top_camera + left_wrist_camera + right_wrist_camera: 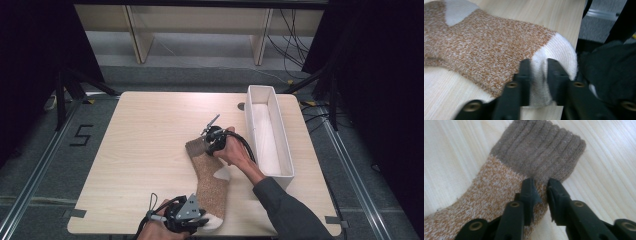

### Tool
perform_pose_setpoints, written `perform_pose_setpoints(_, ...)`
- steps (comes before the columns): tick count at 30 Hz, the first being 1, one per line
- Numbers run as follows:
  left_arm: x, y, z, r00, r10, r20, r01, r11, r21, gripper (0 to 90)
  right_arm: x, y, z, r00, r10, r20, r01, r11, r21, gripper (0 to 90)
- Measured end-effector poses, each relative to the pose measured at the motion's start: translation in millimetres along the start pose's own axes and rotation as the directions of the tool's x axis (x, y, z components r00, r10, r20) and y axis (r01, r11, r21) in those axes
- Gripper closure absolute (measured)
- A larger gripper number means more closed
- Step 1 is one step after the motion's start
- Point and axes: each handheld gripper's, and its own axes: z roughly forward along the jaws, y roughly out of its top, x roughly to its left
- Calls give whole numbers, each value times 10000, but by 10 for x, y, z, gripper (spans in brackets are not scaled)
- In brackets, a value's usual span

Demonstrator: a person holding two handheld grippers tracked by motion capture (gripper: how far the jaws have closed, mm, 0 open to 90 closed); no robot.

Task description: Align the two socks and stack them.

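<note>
Sock [210, 183] flat on bench [145, 150], cuff far, white toe at near edge. Left gripper [539, 72] fingers narrow, toe fabric between them, grip slack. Right gripper [541, 195] fingers narrow over leg just below cuff, not pinching. White bin [280, 150] right of sock.

Two black hand-held units are observed. The left gripper [192, 223] is topped by a grey three-cornered plate, and a black cable is looped behind it. The right gripper [212, 140] is trailed by a thick black cable. Brass-coloured screws are noted on the jaws. A dark grey sleeve [290, 210] is worn.
</note>
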Motion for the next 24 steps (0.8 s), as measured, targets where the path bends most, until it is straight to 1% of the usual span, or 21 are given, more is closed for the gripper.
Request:
perform_pose_setpoints(1, 19, 1, -37, 9999, -129, 3, 129, 9998, -141, 617, -4, 2, -25, 10000, 45, 18, -45, 9999, -133, 716)
perform_pose_setpoints(3, 62, -4, -109, 9987, -506, -63, 502, 9974, -526, 603, -7, 2, -110, 9994, 322, -101, -326, 9983, -488, 720)
perform_pose_setpoints(5, 109, -16, -169, 9969, -740, -268, 720, 9949, -707, 608, -27, -2, -207, 9993, 316, -194, -328, 9972, -671, 759)
perform_pose_setpoints(6, 141, -24, -185, 9966, -769, -297, 745, 9944, -751, 617, -36, -8, -255, 9993, 259, -280, -280, 9965, -789, 777)
perform_pose_setpoints(7, 145, -27, -179, 9947, -954, -382, 914, 9912, -956, 637, -25, -21, -296, 9991, 230, -359, -259, 9964, -813, 790)
perform_pose_setpoints(8, 148, -23, -171, 9950, -918, -405, 878, 9919, -917, 666, -1, -39, -329, 9990, 160, -419, -190, 9971, -741, 798)
perform_pose_setpoints(9, 137, -15, -140, 9958, -862, -322, 828, 9919, -958, 700, 28, -57, -348, 9992, -37, -403, 12, 9980, -632, 807)
perform_pose_setpoints(10, 130, -1, -109, 9971, -691, -326, 663, 9945, -812, 726, 62, -76, -360, 9989, -214, -411, 195, 9987, -471, 816)
perform_pose_setpoints(11, 120, 14, -63, 9975, -653, -259, 628, 9943, -866, 762, 99, -95, -367, 9988, -351, -343, 340, 9989, -335, 823)
perform_pose_setpoints(12, 120, 30, -25, 9981, -545, -284, 521, 9956, -776, 799, 128, -118, -365, 9981, -482, -379, 473, 9986, -247, 828)
perform_pose_setpoints(13, 114, 42, 16, 9981, -545, -275, 523, 9958, -755, 823, 157, -146, -358, 9978, -511, -415, 504, 9985, -192, 833)
perform_pose_setpoints(14, 111, 52, 50, 9984, -545, -169, 532, 9964, -653, 832, 181, -177, -342, 9974, -509, -505, 506, 9987, -73, 836)
perform_pose_setpoints(15, 107, 57, 84, 9989, -453, -112, 446, 9974, -563, 841, 193, -208, -318, 9961, -662, -578, 667, 9977, 74, 841)
perform_pose_setpoints(16, 99, 58, 114, 9993, -338, -143, 332, 9986, -402, 853, 216, -236, -289, 9958, -656, -636, 672, 9975, 225, 843)
perform_pose_setpoints(17, 92, 50, 150, 9996, -249, -140, 245, 9992, -301, 866, 231, -261, -267, 9951, -753, -642, 780, 9962, 396, 846)
perform_pose_setpoints(18, 103, 39, 164, 9999, -105, -107, 105, 9999, -53, 876, 246, -282, -246, 9947, -829, -609, 858, 9952, 468, 848)
perform_pose_setpoints(19, 108, 18, 181, 9998, -151, -130, 151, 9999, 17, 886, 257, -299, -227, 9947, -871, -546, 900, 9945, 533, 851)
perform_pose_setpoints(20, 120, -1, 185, 9998, -3, -196, 8, 9997, 258, 892, 272, -313, -208, 9951, -836, -525, 870, 9940, 662, 852)
perform_pose_setpoints(21, 130, -23, 196, 9998, -64, -204, 70, 9995, 315, 894, 284, -325, -186, 9948, -896, -489, 931, 9928, 748, 856)
perform_pose_setpoints(22, 134, -39, 207, 9994, -289, -166, 292, 9995, 144, 895, 295, -338, -162, 9944, -959, -434, 993, 9915, 845, 859)
perform_pose_setpoints(24, 147, -49, 200, 9994, -317, -136, 320, 9993, 174, 895, 326, -364, -99, 9937, -1089, -259, 1112, 9868, 1175, 863)
